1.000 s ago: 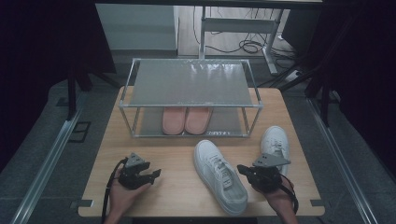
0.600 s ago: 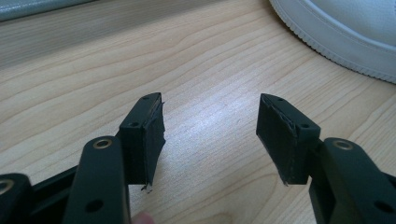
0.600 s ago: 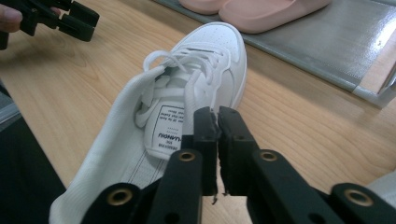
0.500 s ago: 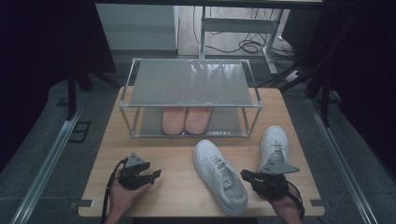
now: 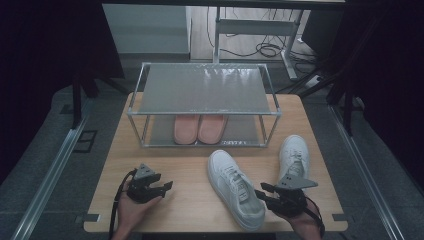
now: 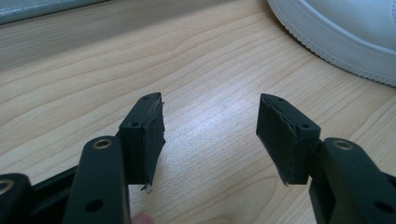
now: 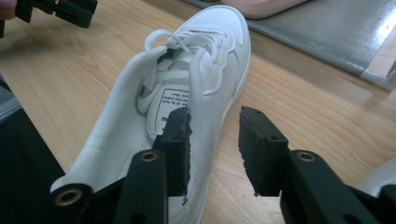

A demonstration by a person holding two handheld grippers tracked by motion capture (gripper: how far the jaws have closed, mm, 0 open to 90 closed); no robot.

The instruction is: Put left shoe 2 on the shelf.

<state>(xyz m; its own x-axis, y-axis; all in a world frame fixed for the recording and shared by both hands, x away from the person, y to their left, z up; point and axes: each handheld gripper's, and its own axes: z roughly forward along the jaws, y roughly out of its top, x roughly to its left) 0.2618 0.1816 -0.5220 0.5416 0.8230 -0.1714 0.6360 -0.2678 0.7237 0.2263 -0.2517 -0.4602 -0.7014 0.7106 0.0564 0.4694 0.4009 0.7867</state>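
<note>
jaws of the left gripper (image 5: 150, 186) stand apart with only bare wood between them, and those of the right gripper (image 5: 272, 196) have just been opening, straddling the collar wall of the near sneaker (image 5: 235, 188) without pressing on it: in the right gripper view one jaw sits inside the shoe's opening and the other outside it, with a gap showing against the outer pad. going left to right across the table (image 5: 190, 165), the left hand (image 5: 131, 212) rests low at the near left edge, its gripper held level and aimed toward the middle, well apart from any shoe; the near sneaker lies on the wood at the centre, slanted, heel toward the near edge and toe toward the rack (image 5: 202, 105); the right hand (image 5: 305, 222) sits at the near right, palm up under its gripper, which points left at the sneaker's heel; the second white sneaker (image 5: 293, 157) stands just beyond that hand, toe toward the rack. as a judgement, the work looks like stowing shoes on the rack: the pink pair (image 5: 200, 128) already sits on the lower shelf, the top shelf is bare, and both white sneakers are left to be lifted and placed, so roughly half remains. the right jaws must close on the collar before any lift.
</note>
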